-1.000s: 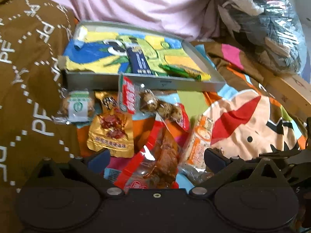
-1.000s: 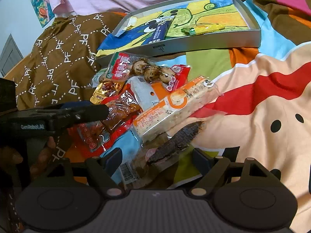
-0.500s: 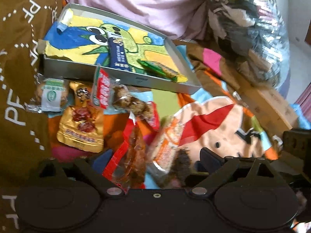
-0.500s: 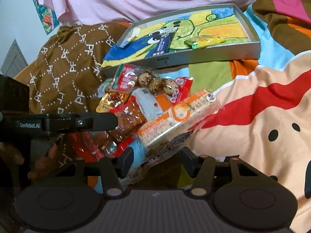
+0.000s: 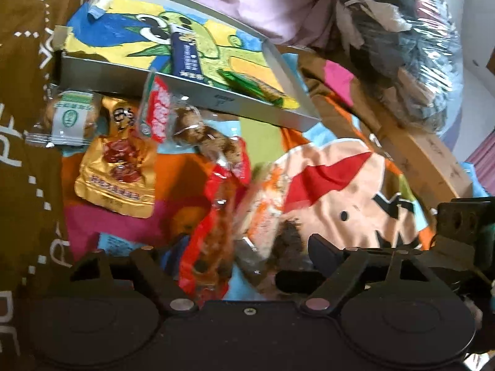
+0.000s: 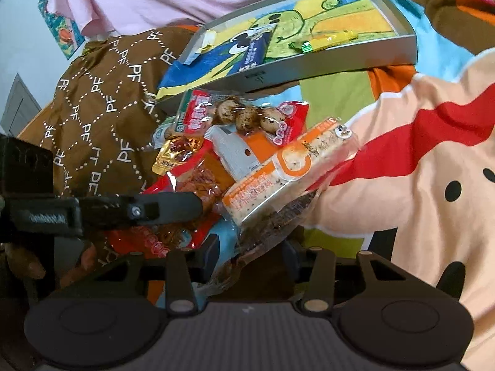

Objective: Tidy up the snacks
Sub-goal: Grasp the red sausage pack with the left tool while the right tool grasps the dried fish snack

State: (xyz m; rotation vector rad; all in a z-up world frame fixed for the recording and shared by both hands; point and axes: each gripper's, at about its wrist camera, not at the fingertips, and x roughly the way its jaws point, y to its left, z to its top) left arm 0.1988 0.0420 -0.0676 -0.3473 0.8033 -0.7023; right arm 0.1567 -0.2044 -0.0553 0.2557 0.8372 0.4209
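Snack packets [image 6: 247,154] crowd the bedspread right up against the near wall of the grey tray [image 6: 309,68], leaving no gap there. The left tongs [image 6: 173,208] reach in across the pile's left side. To the right, the cartoon bedspread [image 6: 417,170] lies open. Most of the tray floor is bare beside a blue packet [image 6: 252,54] and a yellow stick [image 6: 328,40].

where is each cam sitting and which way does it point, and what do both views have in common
Left wrist: sits on the left gripper, looking along its spread fingers over the snack pile toward the grey tray; the right gripper's body shows at the right edge.
Right wrist: sits on the right gripper, facing the same tray; its fingers close around a clear packet with a dark snack; the left gripper's finger and part of a hand show at left.
Shared: tray, quail egg pack, orange-label bar, gold pouch.
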